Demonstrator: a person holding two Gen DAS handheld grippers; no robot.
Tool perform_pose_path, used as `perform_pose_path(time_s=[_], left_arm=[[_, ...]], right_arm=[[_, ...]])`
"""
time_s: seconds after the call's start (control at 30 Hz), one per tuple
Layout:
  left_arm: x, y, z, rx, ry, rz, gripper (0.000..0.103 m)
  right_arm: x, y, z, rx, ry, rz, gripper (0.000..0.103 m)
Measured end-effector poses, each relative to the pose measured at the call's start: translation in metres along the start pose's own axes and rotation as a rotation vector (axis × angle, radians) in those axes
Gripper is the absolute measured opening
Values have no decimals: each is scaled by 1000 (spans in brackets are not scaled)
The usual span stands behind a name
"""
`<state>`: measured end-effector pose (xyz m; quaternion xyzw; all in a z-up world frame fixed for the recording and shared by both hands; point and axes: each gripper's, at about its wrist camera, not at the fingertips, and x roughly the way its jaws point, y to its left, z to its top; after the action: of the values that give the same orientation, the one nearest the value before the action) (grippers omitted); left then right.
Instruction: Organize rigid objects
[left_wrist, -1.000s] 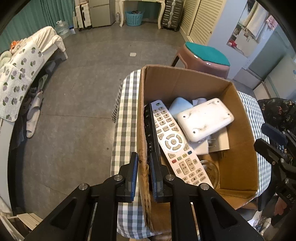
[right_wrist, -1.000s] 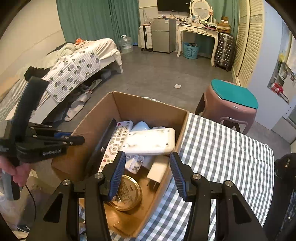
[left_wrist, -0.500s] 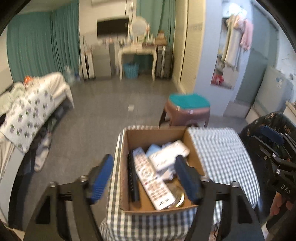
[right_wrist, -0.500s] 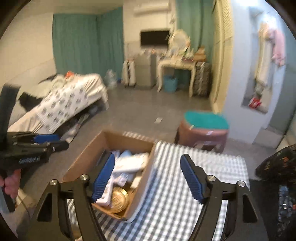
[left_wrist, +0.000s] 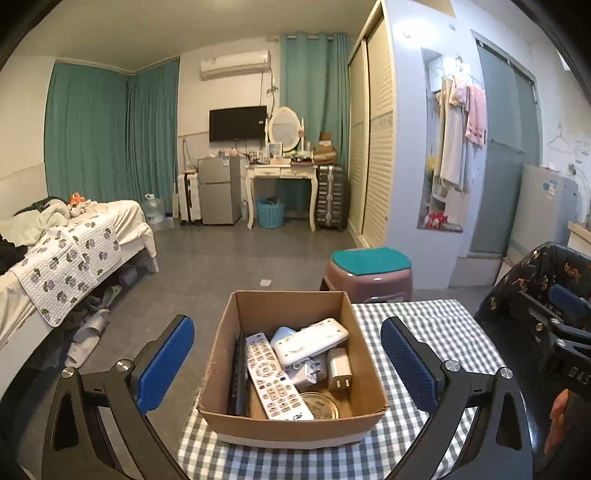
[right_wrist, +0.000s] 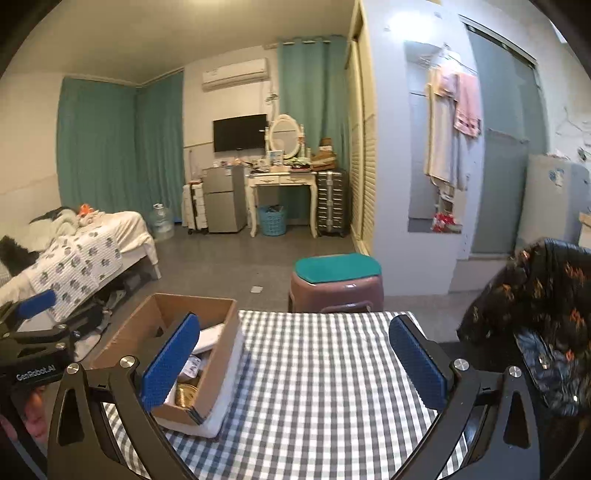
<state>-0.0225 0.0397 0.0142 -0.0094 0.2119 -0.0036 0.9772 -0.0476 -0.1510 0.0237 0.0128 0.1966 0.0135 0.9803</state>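
Both tools are spread wide and their jaws are opening at this moment, with nothing between them: the left tool (left_wrist: 287, 360) frames the cardboard box (left_wrist: 291, 424) without touching it, and the right tool (right_wrist: 295, 363) hangs over bare checked cloth on the counter (right_wrist: 325, 369). The rigid things all lie inside the box: a white remote (left_wrist: 275, 376) and a black remote (left_wrist: 238, 373) along its left wall, a white flat device (left_wrist: 314, 341) resting on a pale blue one, a white plug adapter (left_wrist: 339, 369) and a gold tin lid (left_wrist: 319, 404) near the front. The task looks close to finished, so the risks come mostly from the box's place. It sits at the counter's left edge, and from the left wrist view its left wall seems to stand at or past the cloth's edge, though the fisheye makes that hard to judge. A nudge from either tool, or a tug on the cloth, could tip it to the floor. The white device lies loose and tilted on top, so it could slide if the box is jolted
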Motion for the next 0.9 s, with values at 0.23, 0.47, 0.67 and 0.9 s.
perform_pose_path(time_s=[0.23,0.47,0.67,0.9], left_arm=[[-5,-2,-2,-1,-19,39,103],[-3,-1,-3,1,-17,56,103],[-1,-5,-5,19,-9,50,103],[3,-6,-8,15,3,50,103]], right_arm=[[2,-1,-1,-18,-15,-16,103],[12,5,-4,-44,6,-13,103],[15,6,-5,-58,2,-10,103],[18,7,-9,-59,11,-2,103]])
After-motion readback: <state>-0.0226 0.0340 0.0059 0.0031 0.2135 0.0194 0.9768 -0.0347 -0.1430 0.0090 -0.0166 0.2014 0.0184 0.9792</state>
